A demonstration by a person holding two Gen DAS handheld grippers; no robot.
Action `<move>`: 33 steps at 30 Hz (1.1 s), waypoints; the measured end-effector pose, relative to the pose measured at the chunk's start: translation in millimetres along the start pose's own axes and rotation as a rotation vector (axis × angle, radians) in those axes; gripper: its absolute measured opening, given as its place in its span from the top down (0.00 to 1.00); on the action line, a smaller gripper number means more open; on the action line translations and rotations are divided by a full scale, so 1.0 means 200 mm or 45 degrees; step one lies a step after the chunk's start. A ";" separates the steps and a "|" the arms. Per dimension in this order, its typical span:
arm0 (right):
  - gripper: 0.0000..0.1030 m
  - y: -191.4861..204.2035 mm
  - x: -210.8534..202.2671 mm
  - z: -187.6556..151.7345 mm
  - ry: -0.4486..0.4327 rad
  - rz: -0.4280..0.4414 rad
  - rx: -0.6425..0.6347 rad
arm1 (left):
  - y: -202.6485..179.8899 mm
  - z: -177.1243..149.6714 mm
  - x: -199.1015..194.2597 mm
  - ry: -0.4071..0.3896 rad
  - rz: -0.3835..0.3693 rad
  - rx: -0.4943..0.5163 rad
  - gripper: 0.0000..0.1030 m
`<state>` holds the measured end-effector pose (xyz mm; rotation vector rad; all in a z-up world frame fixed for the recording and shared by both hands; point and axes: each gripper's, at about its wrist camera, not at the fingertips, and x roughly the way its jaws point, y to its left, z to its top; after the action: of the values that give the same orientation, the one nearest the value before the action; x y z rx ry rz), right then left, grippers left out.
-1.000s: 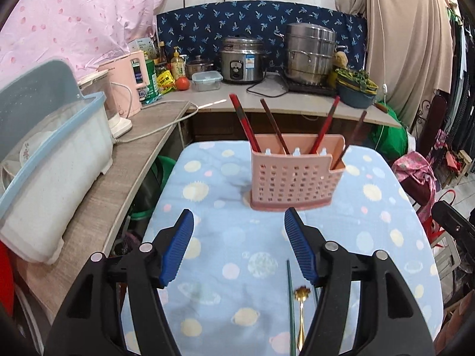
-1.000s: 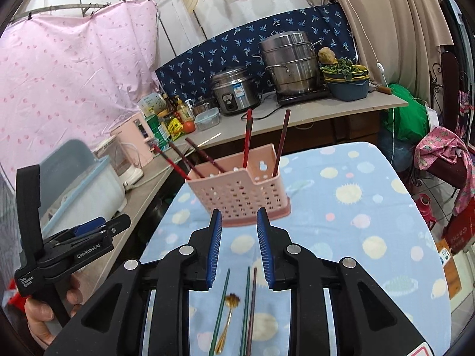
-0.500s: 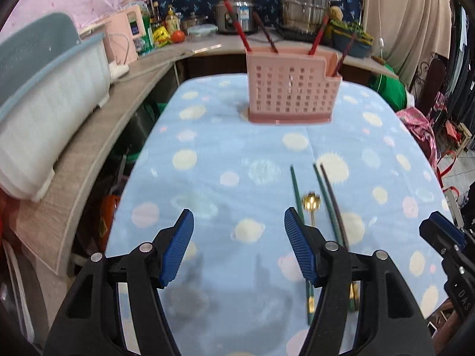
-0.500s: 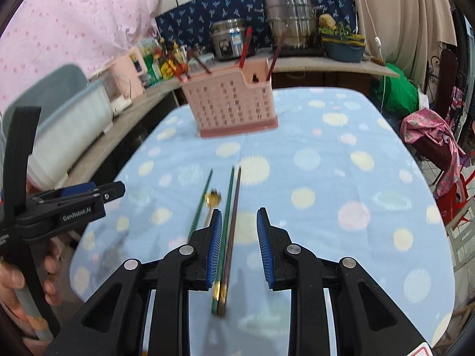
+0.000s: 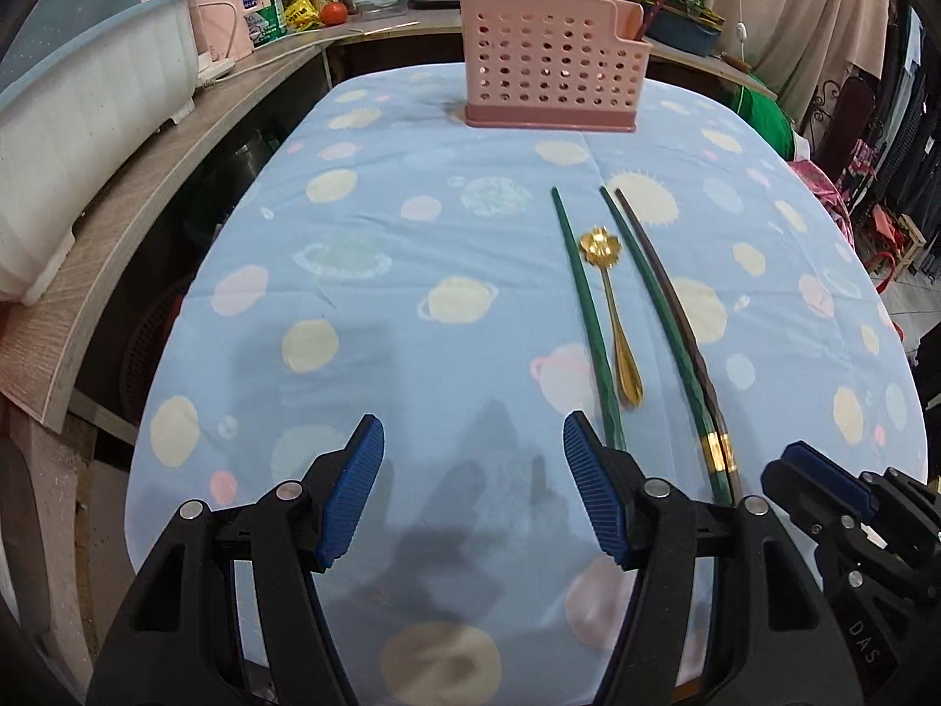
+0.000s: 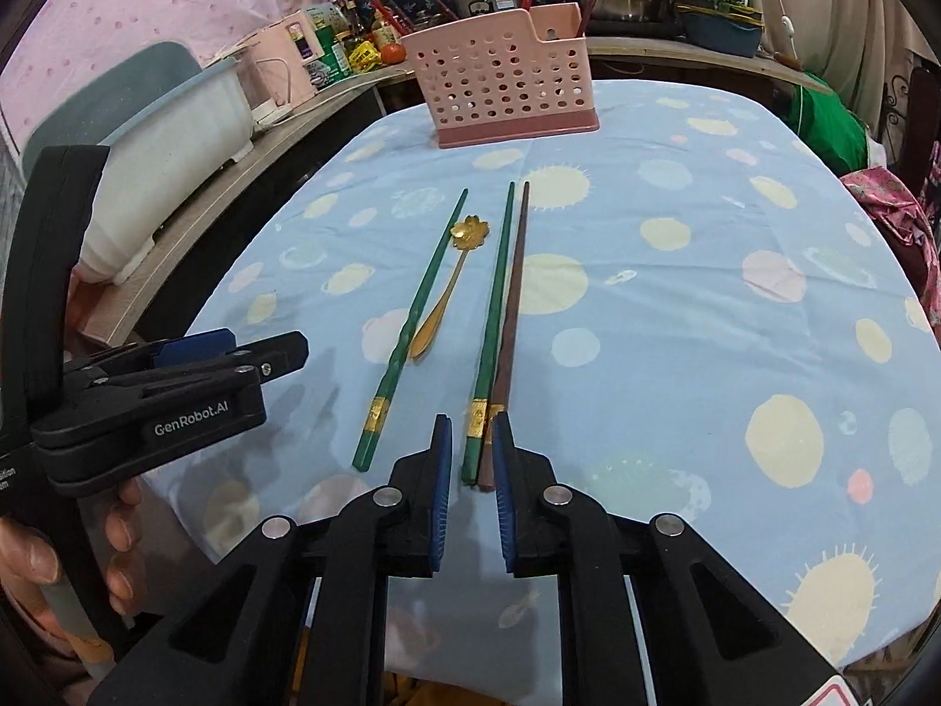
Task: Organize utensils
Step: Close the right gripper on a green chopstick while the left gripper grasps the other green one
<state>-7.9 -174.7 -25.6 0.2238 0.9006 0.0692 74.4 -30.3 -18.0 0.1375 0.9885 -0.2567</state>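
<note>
While the green chopstick (image 6: 493,317) and brown chopstick (image 6: 509,323) lie side by side on the worktop (image 6: 676,353), their near ends sit between the narrowly parted pads of the right hand-held gripper (image 6: 472,447), which grips nothing. A second green chopstick (image 6: 411,323) and gold spoon (image 6: 450,282) lie just left. The left hand-held gripper (image 5: 473,447), marked "GenRobot.AI", hangs wide open and empty. The pink utensil basket (image 6: 506,82) stands beyond.

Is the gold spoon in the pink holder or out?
Out: the gold spoon lies flat on the tablecloth, between green chopsticks, apart from the pink holder.
</note>
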 end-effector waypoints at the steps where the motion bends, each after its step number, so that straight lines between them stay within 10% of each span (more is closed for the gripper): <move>1: 0.88 0.01 0.01 0.00 0.007 0.005 -0.004 | 0.00 -0.01 0.00 0.006 0.000 0.001 0.41; 33: 0.93 -0.03 0.15 -0.03 0.086 0.005 0.035 | -0.11 -0.11 0.11 0.117 -0.182 -0.010 0.42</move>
<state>5.7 -174.4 -52.9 0.2501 0.9687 0.0682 62.8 -50.2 -48.3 0.0723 1.0919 -0.3799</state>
